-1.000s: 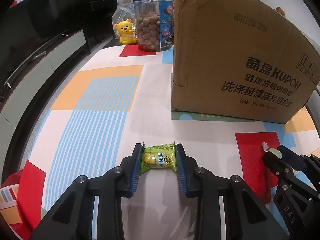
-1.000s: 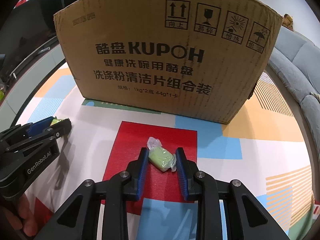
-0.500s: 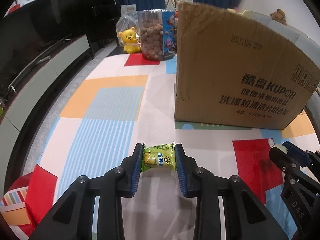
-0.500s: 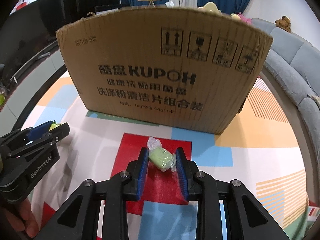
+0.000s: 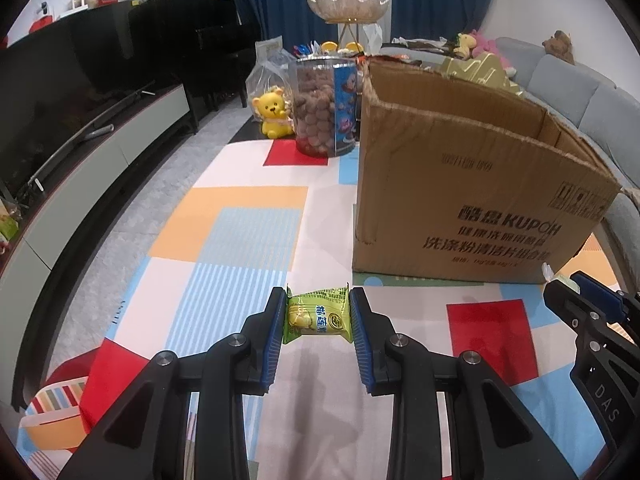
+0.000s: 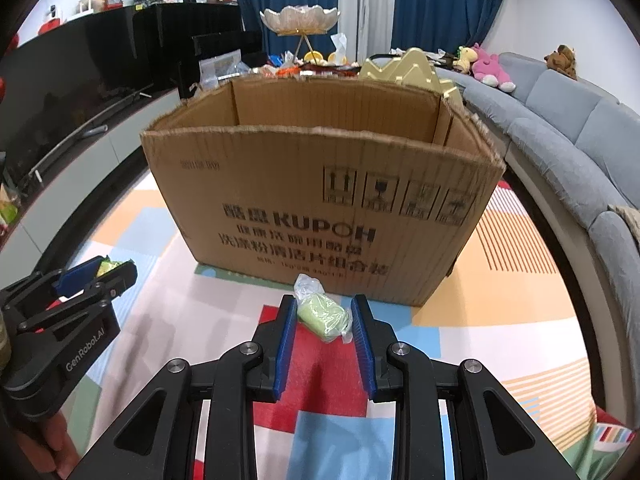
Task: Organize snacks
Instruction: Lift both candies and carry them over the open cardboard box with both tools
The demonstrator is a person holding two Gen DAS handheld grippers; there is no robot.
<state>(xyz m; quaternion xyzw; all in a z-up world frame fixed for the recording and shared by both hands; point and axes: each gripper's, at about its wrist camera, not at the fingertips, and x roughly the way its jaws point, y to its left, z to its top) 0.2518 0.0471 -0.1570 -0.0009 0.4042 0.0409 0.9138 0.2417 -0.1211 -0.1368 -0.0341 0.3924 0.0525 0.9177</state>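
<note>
My left gripper is shut on a green and yellow wrapped snack and holds it in the air above the colourful mat. My right gripper is shut on a pale green snack in clear wrap, also lifted. An open brown cardboard box printed KUPOH stands just ahead of both; it also shows in the left wrist view at the right. The right gripper shows at the right edge of the left wrist view, and the left gripper at the left of the right wrist view.
A clear jar of brown round snacks and a yellow bear toy stand behind the box on the left. A black TV cabinet runs along the left. A grey sofa curves on the right.
Both grippers have risen with their snacks; the box's open top and inner walls have come into view, and the room beyond now shows.
</note>
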